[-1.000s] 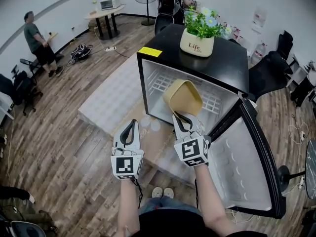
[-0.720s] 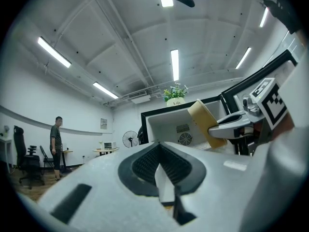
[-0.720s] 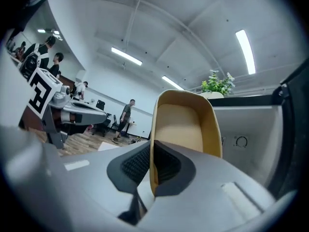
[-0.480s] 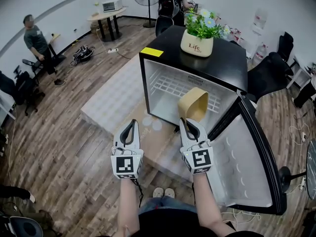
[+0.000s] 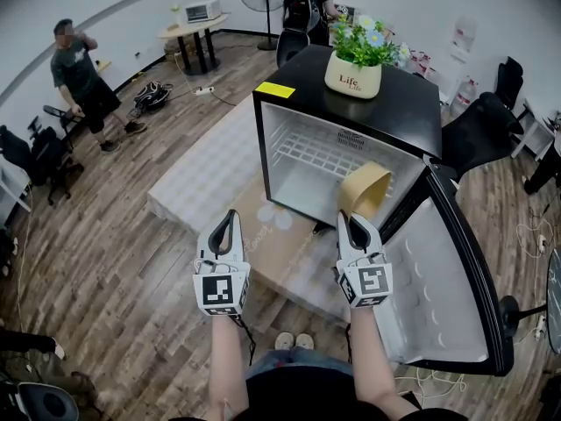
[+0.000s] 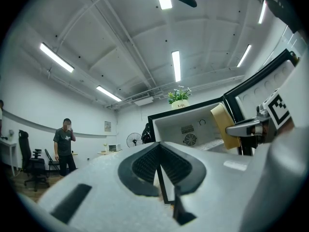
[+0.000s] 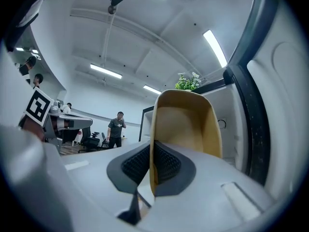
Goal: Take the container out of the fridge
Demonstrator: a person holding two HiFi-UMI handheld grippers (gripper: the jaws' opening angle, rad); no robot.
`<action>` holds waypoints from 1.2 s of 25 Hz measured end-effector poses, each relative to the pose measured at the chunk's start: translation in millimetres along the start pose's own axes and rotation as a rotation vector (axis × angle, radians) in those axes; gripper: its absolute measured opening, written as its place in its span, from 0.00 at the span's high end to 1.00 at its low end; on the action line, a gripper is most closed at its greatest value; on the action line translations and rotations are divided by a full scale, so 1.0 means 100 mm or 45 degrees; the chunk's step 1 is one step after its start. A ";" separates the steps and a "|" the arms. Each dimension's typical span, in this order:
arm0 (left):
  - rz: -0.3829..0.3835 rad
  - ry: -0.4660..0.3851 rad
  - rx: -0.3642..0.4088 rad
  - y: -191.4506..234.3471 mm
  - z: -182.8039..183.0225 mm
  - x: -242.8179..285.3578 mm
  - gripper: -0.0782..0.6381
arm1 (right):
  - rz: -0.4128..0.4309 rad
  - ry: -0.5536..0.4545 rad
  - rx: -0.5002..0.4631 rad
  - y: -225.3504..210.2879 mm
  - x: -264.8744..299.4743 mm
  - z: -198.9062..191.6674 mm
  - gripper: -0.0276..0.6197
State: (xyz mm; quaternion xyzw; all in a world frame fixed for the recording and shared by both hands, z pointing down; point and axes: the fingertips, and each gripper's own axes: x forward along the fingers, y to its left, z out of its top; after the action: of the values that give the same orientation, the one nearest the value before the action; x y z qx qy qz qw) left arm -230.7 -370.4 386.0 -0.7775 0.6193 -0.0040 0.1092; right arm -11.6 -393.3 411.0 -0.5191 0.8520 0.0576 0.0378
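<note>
Only its own view shows this: my right gripper [image 7: 150, 166] pinches the thin wall of the smooth tan plastic container [image 7: 186, 124], just ahead, at the open black fridge [image 5: 399, 112]. My left gripper [image 6: 161, 166] has its ribbed pads together, empty.

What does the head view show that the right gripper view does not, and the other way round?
Only the head view shows the yellow sticker on top of the fridge, the wire shelf inside it and the person's shoes. Only the right gripper view shows the ceiling lights and, up close, the right gripper clamped on the wall of the container. Both show the container, the plant, the open fridge door, the left gripper and a standing person.
</note>
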 end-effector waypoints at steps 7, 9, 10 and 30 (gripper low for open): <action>0.006 0.006 -0.005 0.02 -0.04 -0.05 0.88 | -0.013 0.000 0.026 -0.02 -0.01 -0.02 0.94; 0.006 0.009 -0.005 0.03 -0.04 -0.05 0.88 | -0.011 0.008 0.023 -0.01 -0.01 -0.03 0.94; 0.006 0.010 -0.005 0.03 -0.04 -0.06 0.88 | -0.012 0.011 0.024 -0.01 -0.01 -0.04 0.94; 0.005 0.018 -0.009 0.02 -0.09 -0.03 0.88 | 0.009 0.026 0.033 0.02 0.02 -0.11 0.94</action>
State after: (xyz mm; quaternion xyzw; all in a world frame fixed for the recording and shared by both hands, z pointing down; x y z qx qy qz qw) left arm -234.2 -369.6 394.9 -0.7765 0.6217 -0.0070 0.1020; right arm -13.9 -395.7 421.3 -0.5159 0.8549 0.0413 0.0358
